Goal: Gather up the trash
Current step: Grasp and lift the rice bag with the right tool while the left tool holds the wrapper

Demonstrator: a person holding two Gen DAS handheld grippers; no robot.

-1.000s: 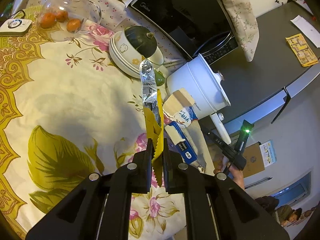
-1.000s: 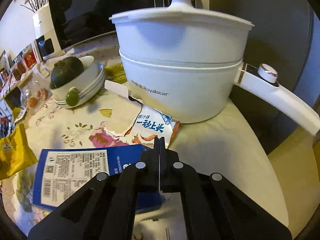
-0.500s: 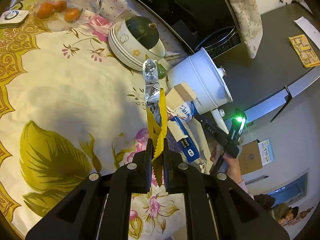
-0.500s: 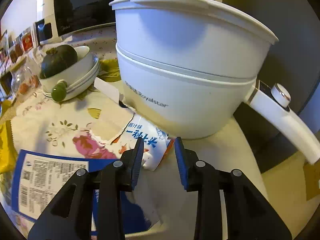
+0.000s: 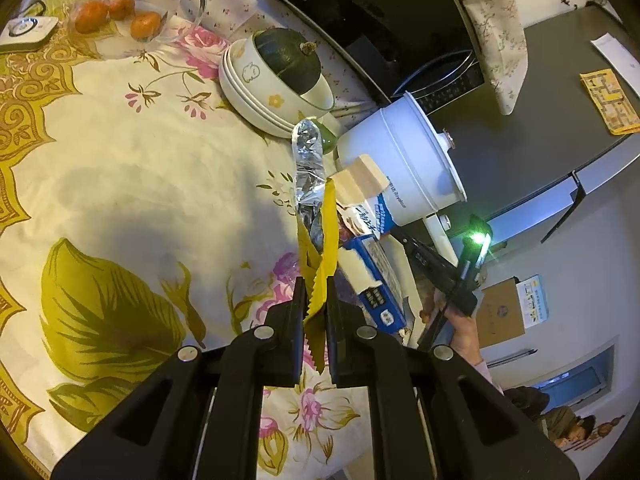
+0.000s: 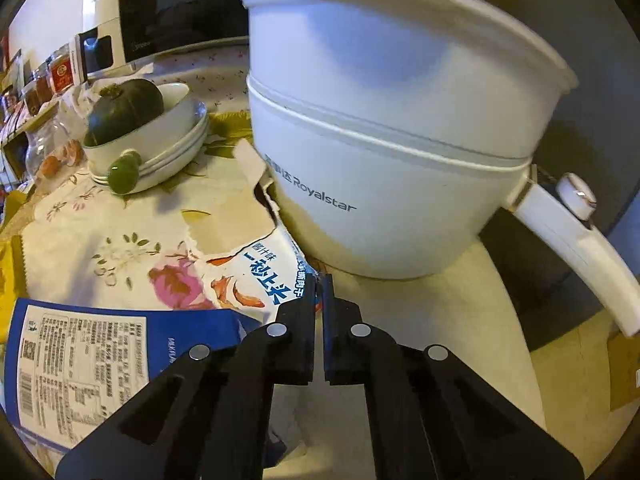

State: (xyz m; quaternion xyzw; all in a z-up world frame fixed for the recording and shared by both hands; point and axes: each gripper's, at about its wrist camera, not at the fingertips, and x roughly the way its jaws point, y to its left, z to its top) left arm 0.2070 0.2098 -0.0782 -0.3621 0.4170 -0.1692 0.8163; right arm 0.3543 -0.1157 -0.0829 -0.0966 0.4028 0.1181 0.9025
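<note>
My left gripper [image 5: 316, 284] is shut on a yellow wrapper [image 5: 330, 232] with a crumpled silver lining, held upright above the flowered tablecloth [image 5: 120, 168]. My right gripper [image 6: 320, 284] is shut, its tips pinching the near corner of a white and blue snack wrapper [image 6: 260, 276] that lies against the base of the white pot [image 6: 392, 152]. A flattened blue carton [image 6: 80, 356] lies left of that gripper, and a torn cardboard flap [image 6: 236, 220] lies beyond the wrapper. In the left wrist view the same snack wrapper [image 5: 370, 216] and blue carton [image 5: 372, 276] lie beside the pot.
Stacked white bowls [image 6: 160, 136] hold a dark green squash, with a small green fruit [image 6: 122, 174] at their rim. A glass jar of oranges [image 5: 132, 4] and a black microwave [image 5: 380, 12] stand at the back. The pot's long handle [image 6: 576, 256] juts right over the table's edge.
The right gripper opened, moved forward to the snack wrapper's corner and shut on it. The left gripper has kept hold of the yellow wrapper and barely moved.
</note>
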